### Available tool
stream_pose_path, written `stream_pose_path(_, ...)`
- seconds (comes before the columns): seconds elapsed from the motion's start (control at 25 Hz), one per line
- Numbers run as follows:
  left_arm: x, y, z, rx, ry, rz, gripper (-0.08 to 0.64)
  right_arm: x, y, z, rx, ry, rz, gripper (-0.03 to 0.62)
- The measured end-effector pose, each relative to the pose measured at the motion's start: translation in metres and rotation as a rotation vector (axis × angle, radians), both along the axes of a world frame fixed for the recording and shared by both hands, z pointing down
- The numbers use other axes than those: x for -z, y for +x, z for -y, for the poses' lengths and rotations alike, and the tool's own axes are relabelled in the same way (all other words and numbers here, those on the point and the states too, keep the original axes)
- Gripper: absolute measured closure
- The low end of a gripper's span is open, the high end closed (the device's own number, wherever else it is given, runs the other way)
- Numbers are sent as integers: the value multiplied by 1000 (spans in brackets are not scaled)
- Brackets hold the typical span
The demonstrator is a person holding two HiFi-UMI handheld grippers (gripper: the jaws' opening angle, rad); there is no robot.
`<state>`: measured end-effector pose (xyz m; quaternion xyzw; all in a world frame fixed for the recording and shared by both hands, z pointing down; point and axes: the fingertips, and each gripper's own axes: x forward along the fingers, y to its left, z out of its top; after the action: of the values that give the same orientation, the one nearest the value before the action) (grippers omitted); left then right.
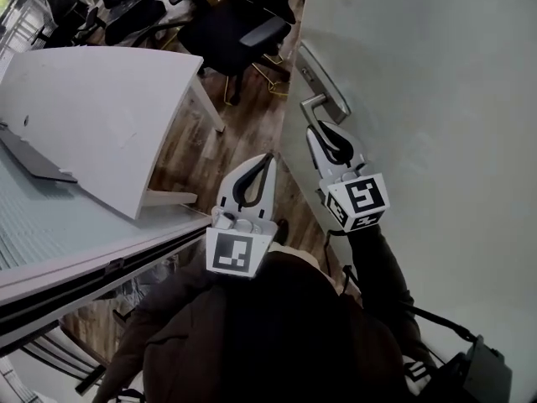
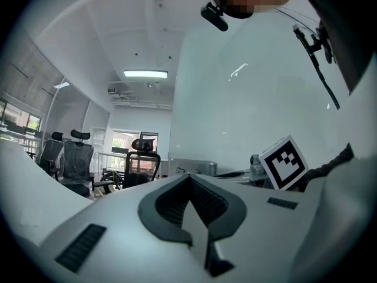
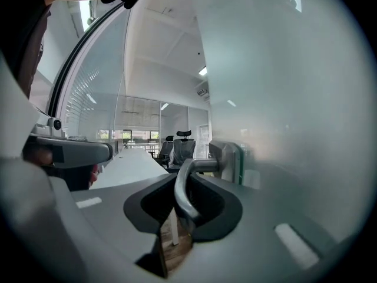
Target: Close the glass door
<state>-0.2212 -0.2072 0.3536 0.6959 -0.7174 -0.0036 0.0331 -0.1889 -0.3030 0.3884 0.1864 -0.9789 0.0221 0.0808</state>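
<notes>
The frosted glass door [image 1: 436, 99] fills the right of the head view. A metal lever handle [image 1: 312, 105] sticks out from its plate [image 1: 325, 81]. My right gripper [image 1: 318, 128] is shut on that handle. In the right gripper view the curved lever [image 3: 181, 188] runs between the two jaws, with the plate [image 3: 231, 158] just beyond. My left gripper [image 1: 267, 157] hangs level to the left of the door, over the wooden floor, touching nothing. Its jaws meet at the tips and hold nothing, as the left gripper view [image 2: 189, 177] also shows.
A white desk [image 1: 101, 116] stands at the left with a dark flat item [image 1: 33, 162] on it. Black office chairs [image 1: 235, 32] stand at the top. A glass partition with a dark frame [image 1: 84, 271] runs along the lower left. Wooden floor [image 1: 252, 124] lies between desk and door.
</notes>
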Motion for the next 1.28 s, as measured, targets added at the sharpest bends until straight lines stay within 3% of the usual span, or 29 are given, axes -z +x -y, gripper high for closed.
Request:
stream_pose_path(0.32, -1, -23, -55, 54, -3, 3, 563, -1, -22, -57, 80, 9, 5, 532)
stream_pose_path(0.88, -5, -48, -167, 75, -2, 23, 563, -5, -54, -176, 228, 11, 26, 532)
stream_pose_path(1.28, 11, -28, -235, 159, 20, 37, 563, -4, -56, -267, 347, 10, 8, 532)
